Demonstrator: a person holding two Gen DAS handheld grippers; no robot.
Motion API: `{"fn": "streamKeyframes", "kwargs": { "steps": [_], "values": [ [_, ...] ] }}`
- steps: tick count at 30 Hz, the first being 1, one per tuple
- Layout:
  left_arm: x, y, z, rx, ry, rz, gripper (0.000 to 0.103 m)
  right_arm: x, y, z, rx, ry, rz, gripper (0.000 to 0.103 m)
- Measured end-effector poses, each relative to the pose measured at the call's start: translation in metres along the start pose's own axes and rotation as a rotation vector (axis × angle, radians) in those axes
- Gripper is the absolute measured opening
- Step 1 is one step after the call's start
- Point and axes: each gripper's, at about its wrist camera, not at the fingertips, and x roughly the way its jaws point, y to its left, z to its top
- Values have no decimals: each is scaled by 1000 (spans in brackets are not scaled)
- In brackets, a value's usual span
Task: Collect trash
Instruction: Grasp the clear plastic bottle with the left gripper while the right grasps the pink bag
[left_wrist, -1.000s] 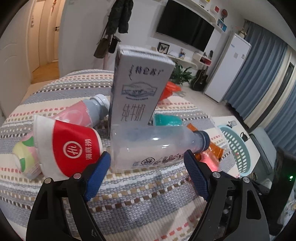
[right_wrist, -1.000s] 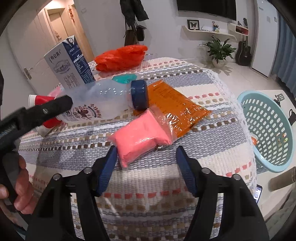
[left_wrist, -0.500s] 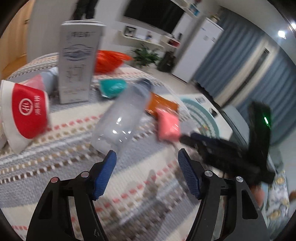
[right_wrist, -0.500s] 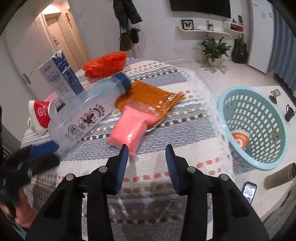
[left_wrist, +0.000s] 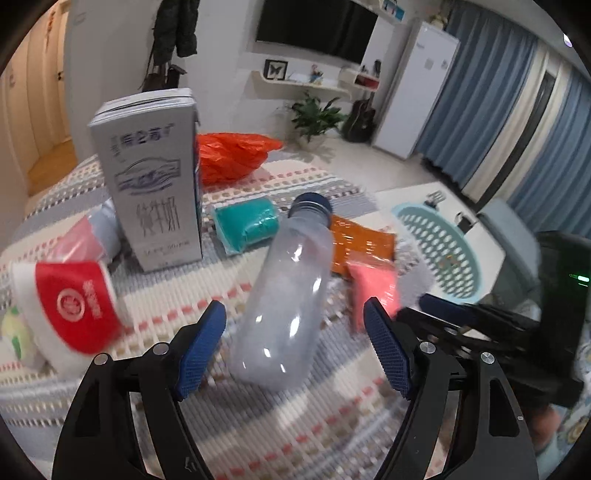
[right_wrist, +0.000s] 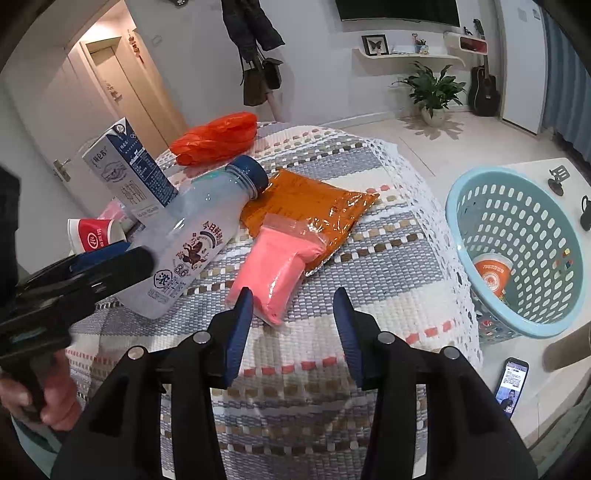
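Note:
A clear plastic bottle (left_wrist: 284, 295) with a blue cap lies on the striped tablecloth, its base between the fingers of my left gripper (left_wrist: 293, 332). The jaws are opening and the pads stand clear of the bottle. In the right wrist view the bottle (right_wrist: 192, 236) lies left of a pink packet (right_wrist: 277, 266). My right gripper (right_wrist: 293, 317) is just short of that packet's near end, jaws opening, nothing pressed. Behind lie an orange packet (right_wrist: 306, 206), a milk carton (left_wrist: 151, 177), a red paper cup (left_wrist: 74, 306) and a teal packet (left_wrist: 247, 225).
A light blue basket (right_wrist: 458, 206) stands low beside the table's right edge with an orange cup (right_wrist: 493, 273) inside. A red plastic bag (left_wrist: 232, 155) lies at the table's far side. A phone (right_wrist: 511, 384) rests on the low surface by the basket.
The bottle has swung from lying crosswise to pointing its cap away. My left gripper shifted right and turned. My right gripper drew back from the pink packet, narrowed, then widened a little.

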Motion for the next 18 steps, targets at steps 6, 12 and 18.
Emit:
{"fn": "streamKeyframes", "kwargs": {
  "steps": [6,12,18],
  "values": [
    [23,-4,11,10,48,46,75,-5,-1,6,16,-28,23,46],
    [28,-4,1,-1,68,43,52,-2,5,10,12,-26,21,46],
    [11,4,-14,-43,23,26,49,14,16,12,4,21,2,46]
  ]
}}
